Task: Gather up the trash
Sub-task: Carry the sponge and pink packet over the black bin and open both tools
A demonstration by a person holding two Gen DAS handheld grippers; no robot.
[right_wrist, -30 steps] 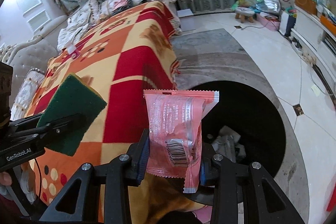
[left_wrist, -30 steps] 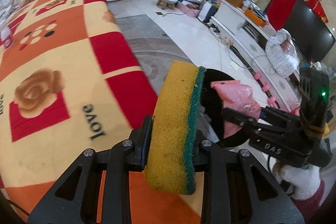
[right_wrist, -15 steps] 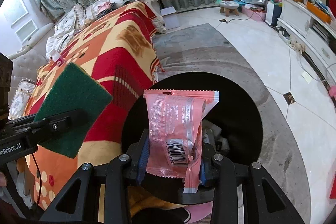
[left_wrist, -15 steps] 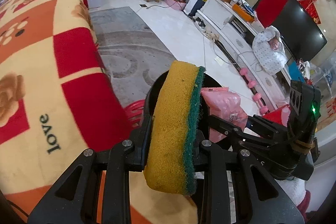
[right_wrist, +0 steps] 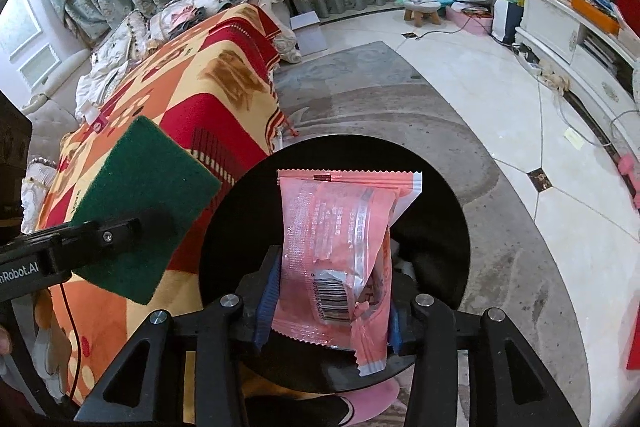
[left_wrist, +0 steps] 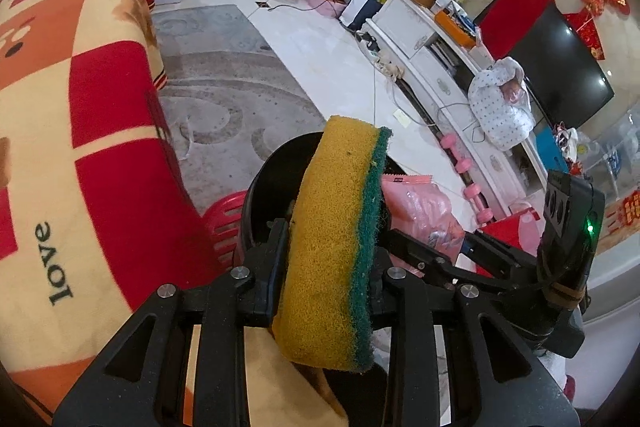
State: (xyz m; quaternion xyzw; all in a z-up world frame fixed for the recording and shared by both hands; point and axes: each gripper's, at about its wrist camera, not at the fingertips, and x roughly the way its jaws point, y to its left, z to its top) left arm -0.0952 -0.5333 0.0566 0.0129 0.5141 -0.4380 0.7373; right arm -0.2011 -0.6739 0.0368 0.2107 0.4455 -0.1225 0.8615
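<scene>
Your left gripper [left_wrist: 332, 267] loosens on the soft, squashy yellow-and-green scouring sponge [left_wrist: 336, 247]; your right gripper [right_wrist: 332, 303] loosens on the light, crinkly pink snack wrapper [right_wrist: 340, 251] above the black bin [right_wrist: 440, 211].

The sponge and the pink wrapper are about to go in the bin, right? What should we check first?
1. Sponge over the bin: ok.
2. Wrapper over the bin's mouth: ok.
3. Left claw opening, sponge between its fingers: ok.
4. Right claw opening, wrapper between its fingers: ok.
5. Room left in the bin: ok, only a little trash shows.
6. Both will fall free: cannot tell.
</scene>
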